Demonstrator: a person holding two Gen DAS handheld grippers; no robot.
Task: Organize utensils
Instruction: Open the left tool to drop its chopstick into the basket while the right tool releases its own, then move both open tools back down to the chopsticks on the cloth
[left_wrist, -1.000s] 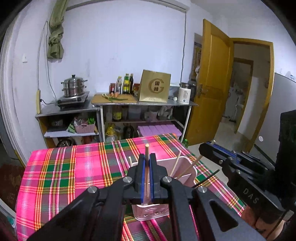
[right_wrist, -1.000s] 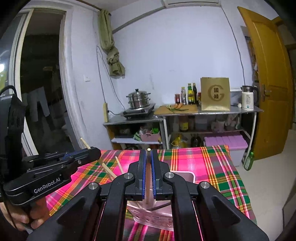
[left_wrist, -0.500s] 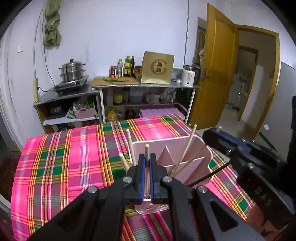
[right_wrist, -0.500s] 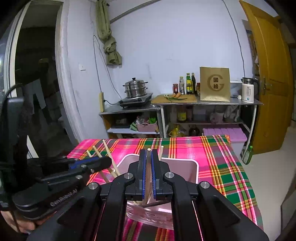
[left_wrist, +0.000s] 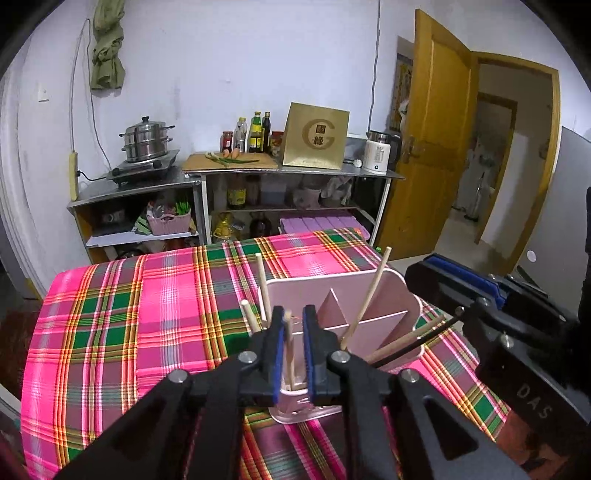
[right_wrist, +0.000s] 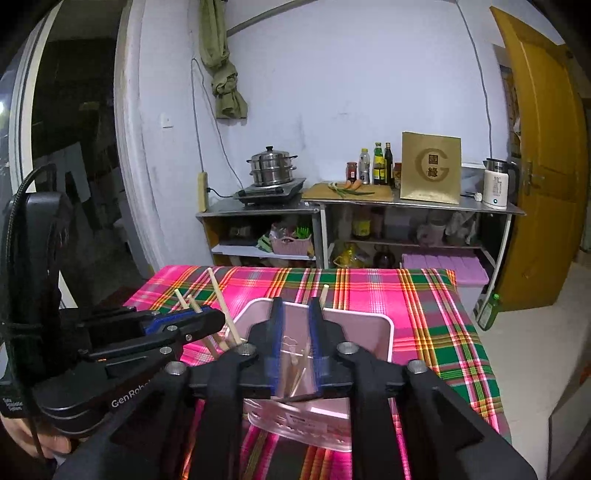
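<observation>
Chopsticks (left_wrist: 289, 350) stand in the pink holder (left_wrist: 373, 295) near the table (left_wrist: 110, 332) front edge. Left gripper (left_wrist: 293, 354) jaws opening, one loose chopstick between them. Right gripper (right_wrist: 295, 339) jaws opening over the holder, sticks below them.

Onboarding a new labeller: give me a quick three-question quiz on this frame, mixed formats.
1. True or false: the pink utensil holder stands on the plaid tablecloth.
2. What is between the pads of the left gripper? A) a wooden chopstick B) a spoon C) nothing
3. Fill in: the black chopstick leans out toward the ___ gripper.

Key
1. True.
2. A; the chopstick stands in the holder as the jaws are opening, pads apart from it.
3. Right; its jaws are opening too.
</observation>
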